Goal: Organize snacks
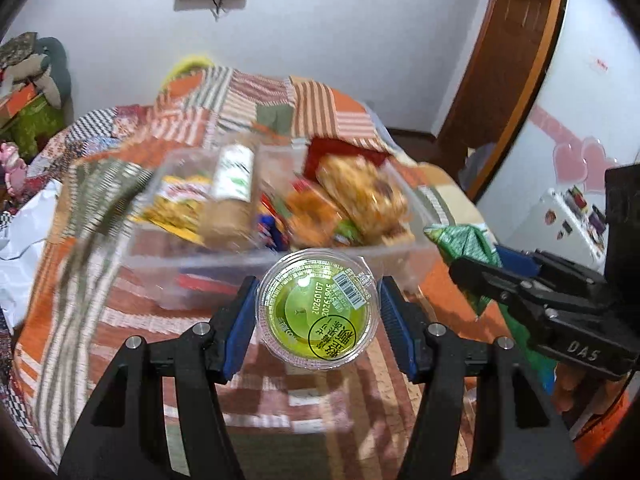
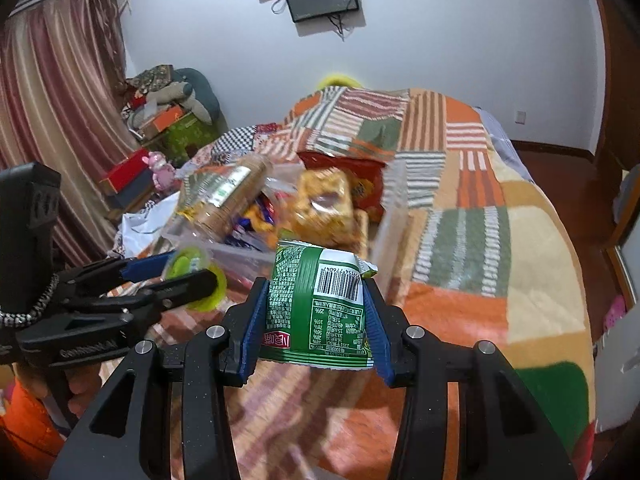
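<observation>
My left gripper [image 1: 318,310] is shut on a green jelly cup [image 1: 318,312] with a clear lid, held above the bedspread just before the clear plastic bin [image 1: 224,268]. The bin holds a biscuit tube [image 1: 232,184], a yellow packet and several orange snack bags [image 1: 360,188]. My right gripper [image 2: 316,312] is shut on a green snack packet [image 2: 320,308] with a barcode, near the bin's front right corner [image 2: 384,232]. In the right wrist view the left gripper [image 2: 188,276] shows at left with the cup [image 2: 192,264]; in the left wrist view the right gripper [image 1: 472,264] shows at right with the packet [image 1: 460,240].
The bin sits on a bed with a patchwork striped bedspread [image 2: 472,208]. A red snack bag [image 2: 360,176] lies behind the bin. White cloth or paper [image 1: 16,248] lies left of it. Boxes and a curtain stand at far left [image 2: 60,120]. A wooden door [image 1: 516,64] is at right.
</observation>
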A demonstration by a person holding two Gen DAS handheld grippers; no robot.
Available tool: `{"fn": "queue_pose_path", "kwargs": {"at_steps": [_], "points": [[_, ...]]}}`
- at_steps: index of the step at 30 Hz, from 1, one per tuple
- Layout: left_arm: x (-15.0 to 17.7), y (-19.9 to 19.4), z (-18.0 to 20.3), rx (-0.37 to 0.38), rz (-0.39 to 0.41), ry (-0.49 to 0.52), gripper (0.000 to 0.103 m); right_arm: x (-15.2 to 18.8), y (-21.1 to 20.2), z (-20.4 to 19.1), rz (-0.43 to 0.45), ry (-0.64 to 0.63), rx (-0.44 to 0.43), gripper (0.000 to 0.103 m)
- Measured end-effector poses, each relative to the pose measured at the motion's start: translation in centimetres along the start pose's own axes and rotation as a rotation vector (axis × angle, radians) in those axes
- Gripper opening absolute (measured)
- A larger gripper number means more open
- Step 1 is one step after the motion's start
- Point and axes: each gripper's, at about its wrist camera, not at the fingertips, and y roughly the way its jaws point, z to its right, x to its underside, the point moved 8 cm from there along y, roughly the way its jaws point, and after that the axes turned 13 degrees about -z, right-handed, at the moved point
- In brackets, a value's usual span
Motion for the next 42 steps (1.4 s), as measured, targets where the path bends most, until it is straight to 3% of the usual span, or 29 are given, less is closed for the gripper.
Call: {"fn": "queue_pose_path", "kwargs": {"at_steps": [6, 14, 15, 16, 17, 23, 32, 42], "points": [[-2.0, -2.6, -2.5, -0.032, 0.078, -0.036, 0.059, -2.2, 0.4, -2.0, 0.029, -0.036, -0.02, 0.042], [-4.3, -2.6, -6.0, -0.082, 0.109, -0.079, 0.058, -5.1, 1.9, -3.9, 0.05, -0.071, -0.034, 0.042], [-4.6, -2.5, -6.4, -0.087, 0.113, -0.083, 0.057, -5.5, 2.2, -4.1, 0.05, -0.074, -0.034, 0.042], [-4.8, -2.5, -6.7, -0.09, 0.117, -0.084, 0.044, -5.9, 2.5, -4.3, 0.048, -0.078, -0.036, 0.042], [-5.2, -2.3, -7.2, -0.102, 0.116, -0.085, 0.039, -6.1, 2.8, -4.5, 0.046, -0.082, -0.037, 0.042], [-6.2, -0.1, -9.3, -0.095, 0.082, -0.127, 0.039, -7.0, 5.7, -5.0, 0.008, -0.087, -0.033, 0.042], [-4.9, 1.5, -10.1, -0.067, 0.041, -0.154, 0.04, -6.9, 8.1, -4.7, -0.033, -0.067, -0.018, 0.045], [-4.8, -1.5, -8.5, -0.062, 0.086, -0.126, 0.042, -6.6, 4.3, -4.3, 0.012, -0.065, -0.017, 0.048]]}}
